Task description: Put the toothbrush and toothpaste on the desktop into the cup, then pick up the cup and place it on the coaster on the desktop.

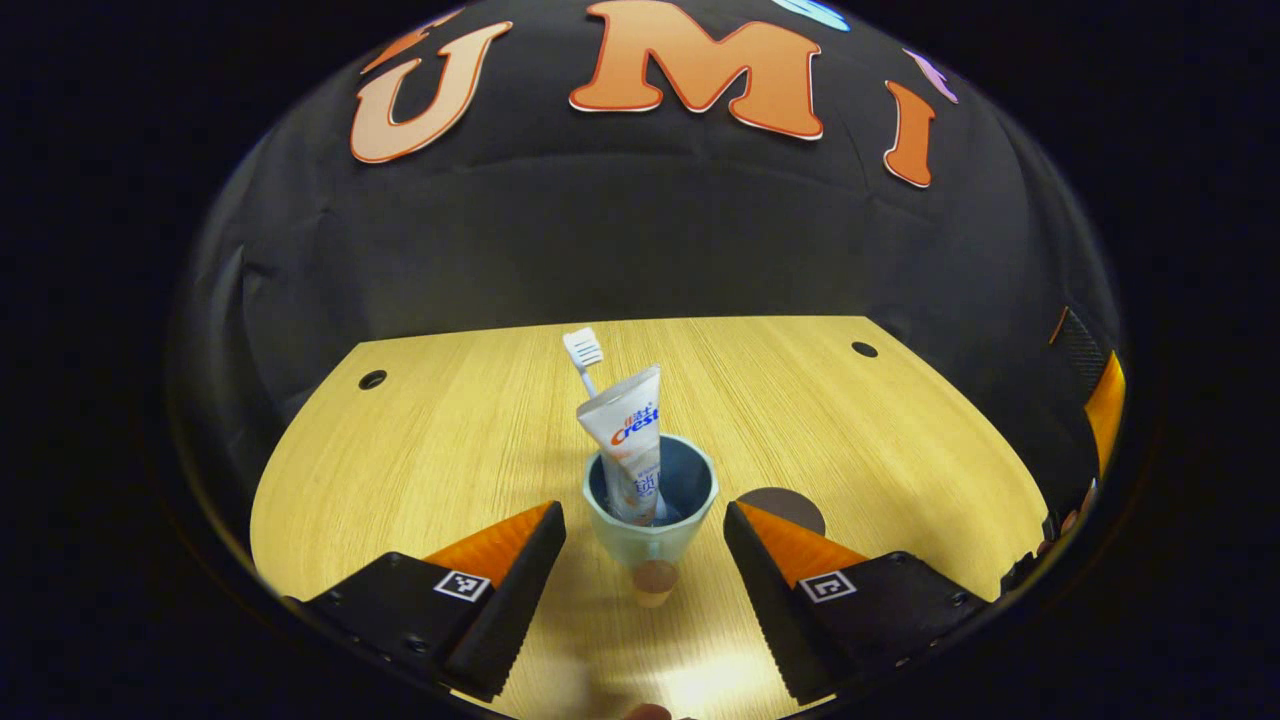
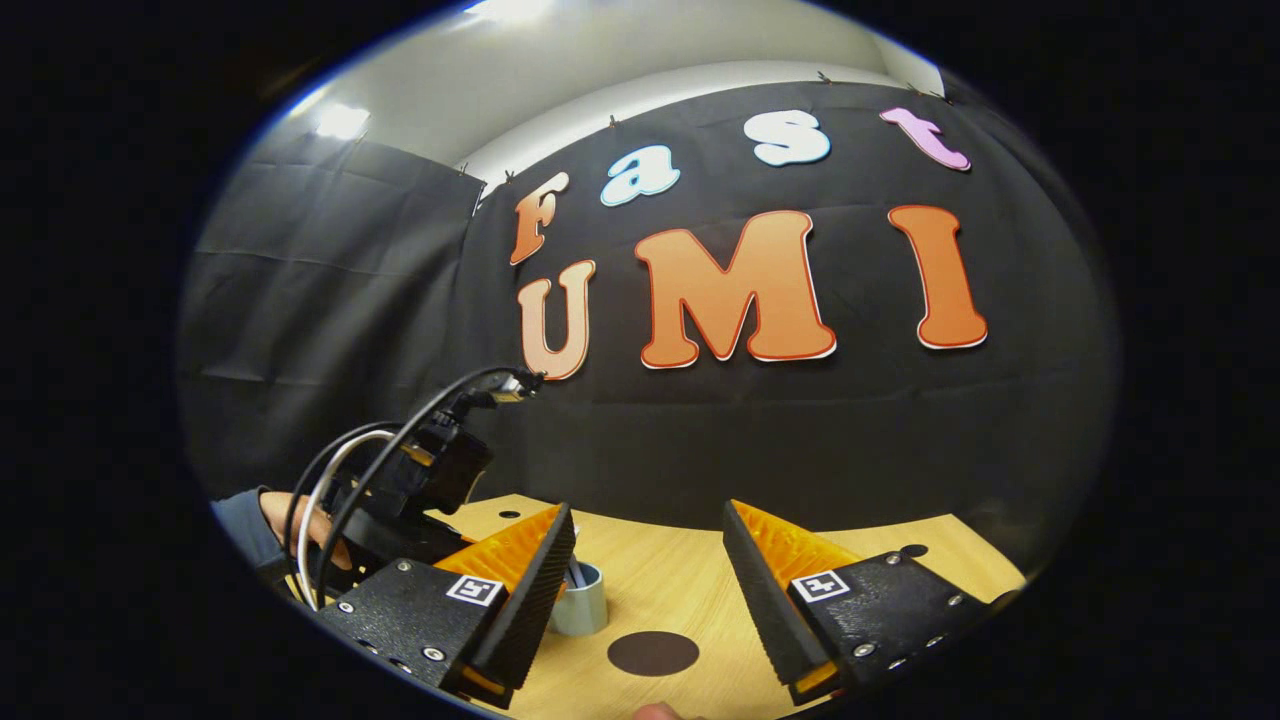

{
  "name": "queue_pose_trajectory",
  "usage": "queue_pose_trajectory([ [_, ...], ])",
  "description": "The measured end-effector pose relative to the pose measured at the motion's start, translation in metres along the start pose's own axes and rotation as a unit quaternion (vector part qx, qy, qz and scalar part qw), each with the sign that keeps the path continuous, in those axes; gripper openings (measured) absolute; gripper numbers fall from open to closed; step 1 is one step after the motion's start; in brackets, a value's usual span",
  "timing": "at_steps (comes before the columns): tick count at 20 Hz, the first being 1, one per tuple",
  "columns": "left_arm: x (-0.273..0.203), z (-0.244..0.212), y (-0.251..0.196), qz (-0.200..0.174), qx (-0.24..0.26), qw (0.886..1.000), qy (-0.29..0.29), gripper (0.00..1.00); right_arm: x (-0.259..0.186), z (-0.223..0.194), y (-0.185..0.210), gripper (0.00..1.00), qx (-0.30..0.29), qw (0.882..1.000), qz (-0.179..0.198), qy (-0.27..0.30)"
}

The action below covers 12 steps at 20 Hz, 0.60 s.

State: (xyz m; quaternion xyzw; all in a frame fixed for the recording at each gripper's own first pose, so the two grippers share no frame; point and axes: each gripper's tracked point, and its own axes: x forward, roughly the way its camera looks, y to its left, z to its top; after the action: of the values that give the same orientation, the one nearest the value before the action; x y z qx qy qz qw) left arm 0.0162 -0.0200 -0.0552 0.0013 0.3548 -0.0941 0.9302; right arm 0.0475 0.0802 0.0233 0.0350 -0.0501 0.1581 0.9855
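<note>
A pale blue cup (image 1: 650,535) stands on the wooden desktop (image 1: 450,450). A white toothpaste tube (image 1: 632,440) and a white toothbrush (image 1: 583,352) stand upright in it. My left gripper (image 1: 643,520) is open, with one finger on each side of the cup and a gap to it on both sides. A dark round coaster (image 1: 795,503) lies just right of the cup, partly behind the right finger. In the right gripper view, my right gripper (image 2: 648,520) is open and holds nothing, raised over the coaster (image 2: 653,652). The cup (image 2: 583,605) peeks out beside its left finger.
In the right gripper view, the other gripper's body with looping cables (image 2: 420,470) and the hand (image 2: 300,525) holding it are at the left. Two small holes (image 1: 372,379) (image 1: 864,349) mark the desktop's far corners. The black cloth wall rises right behind the far edge.
</note>
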Motion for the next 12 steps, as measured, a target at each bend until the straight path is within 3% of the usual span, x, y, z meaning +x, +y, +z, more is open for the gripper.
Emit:
queue_pose_trajectory([
  [9,0.033,-0.052,-0.007,0.007,-0.034,0.993,0.11,0.94,-0.04,-0.009,-0.008,0.94,-0.031,0.999,0.012,0.015],
  [12,0.033,-0.057,0.001,0.025,-0.034,0.992,0.118,0.82,-0.048,-0.012,-0.012,0.95,-0.023,1.0,0.007,0.017],
])
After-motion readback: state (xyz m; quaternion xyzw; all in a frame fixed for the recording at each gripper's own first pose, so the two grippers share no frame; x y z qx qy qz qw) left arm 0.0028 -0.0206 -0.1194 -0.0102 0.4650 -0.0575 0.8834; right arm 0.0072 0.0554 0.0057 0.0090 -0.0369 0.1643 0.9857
